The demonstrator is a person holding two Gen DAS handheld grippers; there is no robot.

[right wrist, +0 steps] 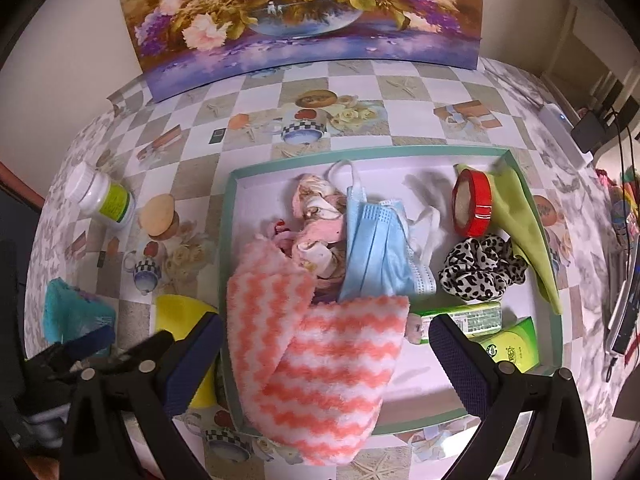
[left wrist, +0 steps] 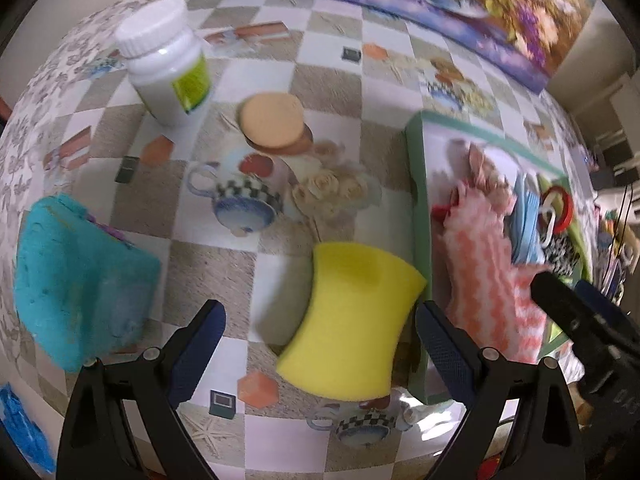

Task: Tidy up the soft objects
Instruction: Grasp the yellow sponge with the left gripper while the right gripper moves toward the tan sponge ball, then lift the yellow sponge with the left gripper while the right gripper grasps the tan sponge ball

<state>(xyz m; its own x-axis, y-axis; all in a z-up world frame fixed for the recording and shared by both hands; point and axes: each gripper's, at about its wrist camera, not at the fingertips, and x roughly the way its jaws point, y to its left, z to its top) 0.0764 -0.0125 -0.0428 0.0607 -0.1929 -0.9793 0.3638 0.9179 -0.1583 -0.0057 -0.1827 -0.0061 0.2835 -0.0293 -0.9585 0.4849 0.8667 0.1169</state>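
A yellow sponge (left wrist: 352, 320) lies on the tablecloth just left of the green-rimmed tray (left wrist: 418, 208). My left gripper (left wrist: 320, 334) is open, its jaws either side of the sponge's near end, not touching. A teal cloth (left wrist: 76, 280) lies to the left. My right gripper (right wrist: 326, 344) is open above a pink-and-white striped cloth (right wrist: 320, 360) that drapes over the tray's (right wrist: 360, 153) near rim. In the tray lie a blue face mask (right wrist: 376, 252), a pink fabric bundle (right wrist: 316, 220), a leopard scrunchie (right wrist: 480, 268) and a green cloth (right wrist: 524, 224).
A white pill bottle (left wrist: 168, 64) and a round tan puff (left wrist: 272, 120) stand on the table behind the sponge. The tray also holds red tape (right wrist: 472, 208) and green packets (right wrist: 512, 344). A flower painting (right wrist: 304, 12) leans at the back. Cables and devices (right wrist: 592, 128) lie right.
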